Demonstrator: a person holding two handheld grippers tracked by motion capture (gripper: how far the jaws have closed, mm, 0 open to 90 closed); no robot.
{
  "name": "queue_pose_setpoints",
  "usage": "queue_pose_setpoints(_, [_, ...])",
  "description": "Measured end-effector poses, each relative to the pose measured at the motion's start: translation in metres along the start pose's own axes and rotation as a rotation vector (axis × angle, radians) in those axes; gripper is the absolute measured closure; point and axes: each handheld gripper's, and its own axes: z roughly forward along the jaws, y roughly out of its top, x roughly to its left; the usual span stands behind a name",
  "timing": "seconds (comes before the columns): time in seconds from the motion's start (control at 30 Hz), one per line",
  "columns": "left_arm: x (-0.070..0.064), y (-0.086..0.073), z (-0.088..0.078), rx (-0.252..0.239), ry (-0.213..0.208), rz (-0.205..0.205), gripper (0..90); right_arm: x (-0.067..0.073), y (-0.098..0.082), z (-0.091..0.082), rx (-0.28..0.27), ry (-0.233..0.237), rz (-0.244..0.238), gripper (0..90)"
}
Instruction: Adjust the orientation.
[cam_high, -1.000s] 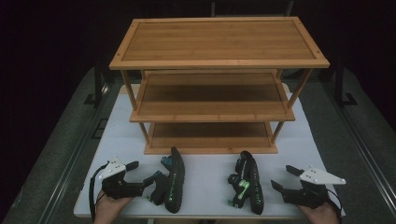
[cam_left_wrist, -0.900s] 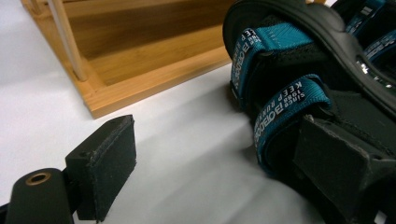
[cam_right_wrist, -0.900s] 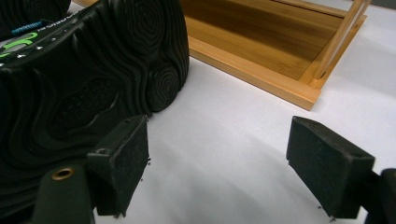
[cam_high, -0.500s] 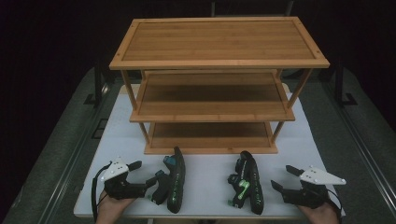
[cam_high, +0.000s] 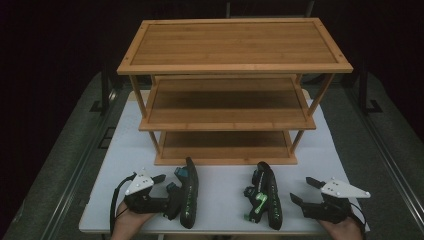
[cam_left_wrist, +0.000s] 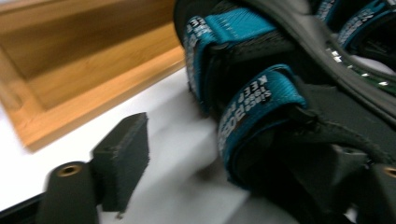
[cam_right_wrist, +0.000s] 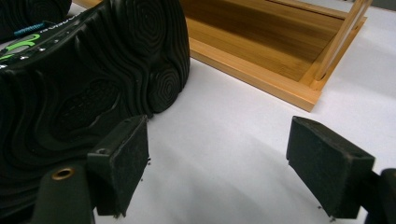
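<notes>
Three-tier bamboo rack stands at the middle of a white table; it is the landmark here. Two black sandals lie on their sides just in front of the rack's bottom shelf. Left sandal, teal straps, is near the front-left part of the rack. Right sandal, green markings, is in front of the rack toward its right, its ribbed sole facing the right gripper.

Left gripper is in front of the rack's left corner, jaws wide, right up against the left sandal; one pad is clear of it on the table, the other sits at the strap side, contact unclear. Right gripper is in front of the rack's right corner, jaws wide, holding nothing, just beside the right sandal.
</notes>
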Motion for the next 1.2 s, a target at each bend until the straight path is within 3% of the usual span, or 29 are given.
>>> queue_pose_setpoints(0.13, [-0.004, 0.008, 0.0, -0.008, -0.043, 0.017, 38.2, 0.0, 0.0, 0.001, -0.002, 0.001, -0.001, 20.5])
queue_pose_setpoints(0.23, [-0.004, 0.013, 0.001, -0.006, -0.077, 0.007, 38.1, 0.001, 0.0, 0.001, 0.0, 0.003, -0.004, 20.5])
queue_pose_setpoints(0.37, [-0.004, 0.016, 0.003, 0.004, -0.089, 0.0, 35.6, 0.002, 0.001, 0.0, -0.003, 0.002, -0.006, 20.5])
queue_pose_setpoints(0.4, [-0.002, 0.017, 0.004, 0.012, -0.11, -0.012, 35.5, 0.002, 0.001, 0.0, -0.003, 0.001, -0.006, 20.5])
queue_pose_setpoints(0.7, [0.001, 0.018, 0.004, 0.014, -0.137, -0.064, 32.0, 0.001, 0.001, 0.0, -0.005, 0.0, -0.006, 20.8])
queue_pose_setpoints(1.2, [0.003, 0.017, 0.009, 0.009, -0.181, -0.101, 31.8, 0.002, 0.001, 0.0, -0.005, 0.002, -0.01, 20.9])
